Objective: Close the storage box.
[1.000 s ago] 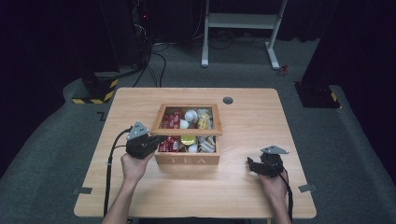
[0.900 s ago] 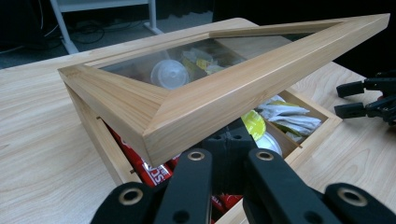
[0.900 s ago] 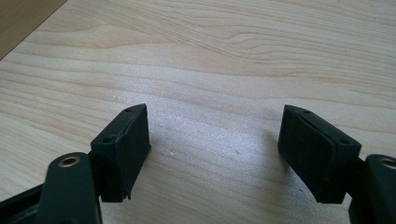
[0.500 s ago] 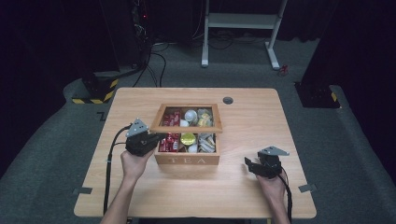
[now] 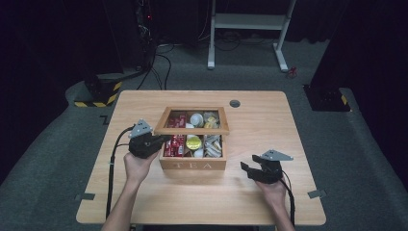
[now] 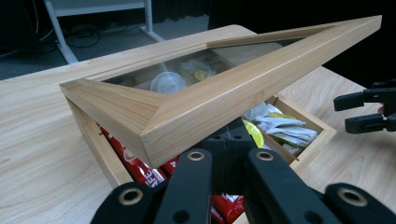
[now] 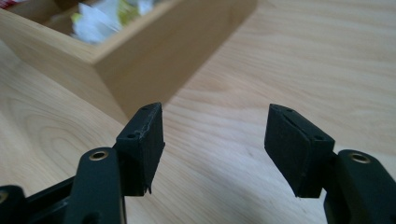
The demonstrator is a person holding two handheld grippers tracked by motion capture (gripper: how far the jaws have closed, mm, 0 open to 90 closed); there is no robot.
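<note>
Wrist low at the tea box's (image 5: 192, 163) left side, the left hand-held gripper (image 5: 161, 140) pinches the raised lid's (image 6: 224, 98) corner. The right hand-held gripper (image 7: 215, 140) hovers over the table (image 5: 269, 120), jaws spread.

Tea box (image 5: 192, 163) mid-table (image 5: 269, 202), left gripper (image 5: 161, 141) at its left, right gripper (image 5: 250, 169) front-right

Setting was a lab or studio: black curtains, grey carpet, equipment rack (image 5: 144, 19), hazard-striped base (image 5: 98, 91), lone wooden worktop (image 5: 260, 120).
</note>
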